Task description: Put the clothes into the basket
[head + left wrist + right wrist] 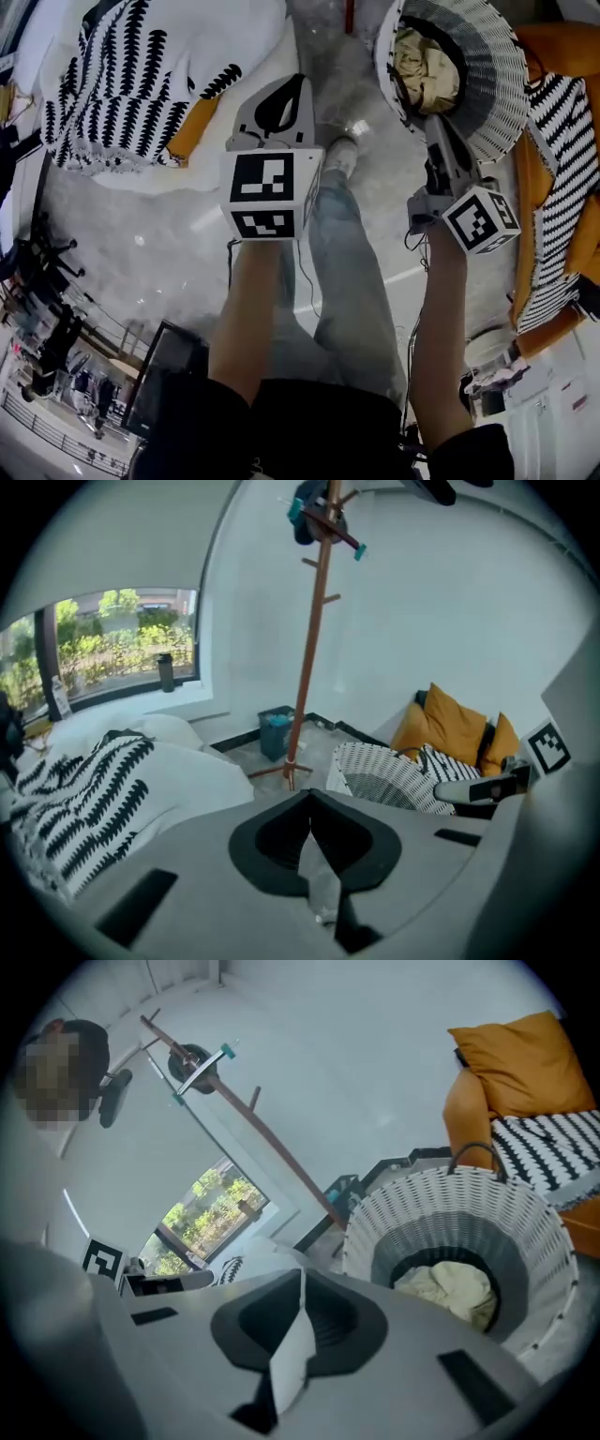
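Both idle: left gripper (310, 803) had its jaws pressed together on nothing, and right gripper (298, 1283) was the same, tips meeting and empty. 1 crumpled cream garment (450, 1288) sat at the bottom of the round white woven basket with the grey band (525, 1232). The basket lay directly ahead of and below the right gripper, so the right hand was nearer. The white bed cover with black leaf print (94, 789) lay to the left gripper's left. No loose garment showed outside the basket; any next pick was probably bed-side.
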`<state>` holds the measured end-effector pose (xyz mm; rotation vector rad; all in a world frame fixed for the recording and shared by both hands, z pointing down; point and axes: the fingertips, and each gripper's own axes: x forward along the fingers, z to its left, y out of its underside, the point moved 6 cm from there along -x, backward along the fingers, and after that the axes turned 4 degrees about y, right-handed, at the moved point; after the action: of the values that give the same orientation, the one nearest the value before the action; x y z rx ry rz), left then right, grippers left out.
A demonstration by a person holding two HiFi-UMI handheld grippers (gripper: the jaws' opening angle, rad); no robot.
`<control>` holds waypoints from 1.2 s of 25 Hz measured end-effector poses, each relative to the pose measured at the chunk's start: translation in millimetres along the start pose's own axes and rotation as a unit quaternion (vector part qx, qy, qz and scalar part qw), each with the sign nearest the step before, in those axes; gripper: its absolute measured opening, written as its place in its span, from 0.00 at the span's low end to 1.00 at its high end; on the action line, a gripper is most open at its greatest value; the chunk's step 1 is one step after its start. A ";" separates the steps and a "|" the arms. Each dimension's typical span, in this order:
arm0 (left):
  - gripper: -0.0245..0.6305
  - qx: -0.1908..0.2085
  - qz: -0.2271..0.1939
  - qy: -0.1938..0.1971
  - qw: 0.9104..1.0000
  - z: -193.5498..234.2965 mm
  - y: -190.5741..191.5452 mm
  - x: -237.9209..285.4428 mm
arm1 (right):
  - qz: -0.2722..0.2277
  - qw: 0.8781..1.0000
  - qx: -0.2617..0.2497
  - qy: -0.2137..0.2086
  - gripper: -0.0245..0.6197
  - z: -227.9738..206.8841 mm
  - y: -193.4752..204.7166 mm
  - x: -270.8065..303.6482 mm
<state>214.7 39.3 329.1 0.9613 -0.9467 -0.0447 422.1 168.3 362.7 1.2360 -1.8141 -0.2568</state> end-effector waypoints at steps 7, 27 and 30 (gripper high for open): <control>0.05 -0.078 -0.053 -0.063 0.994 90.8 30.3 -117.9 | 0.056 0.992 -0.071 -0.090 0.07 130.6 33.8 44.6; 0.05 -0.112 -0.184 -0.290 0.932 208.5 -40.1 -396.1 | 0.041 0.953 -0.190 -0.232 0.06 441.3 18.4 34.3; 0.05 -0.119 -0.210 -0.300 0.923 208.7 -62.0 -433.0 | 0.015 0.944 -0.216 -0.250 0.06 486.8 -2.8 19.9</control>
<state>-176.1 43.5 42.5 0.9210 -1.2377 -0.8421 50.8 6.2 92.1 0.8737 -2.0452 -0.9697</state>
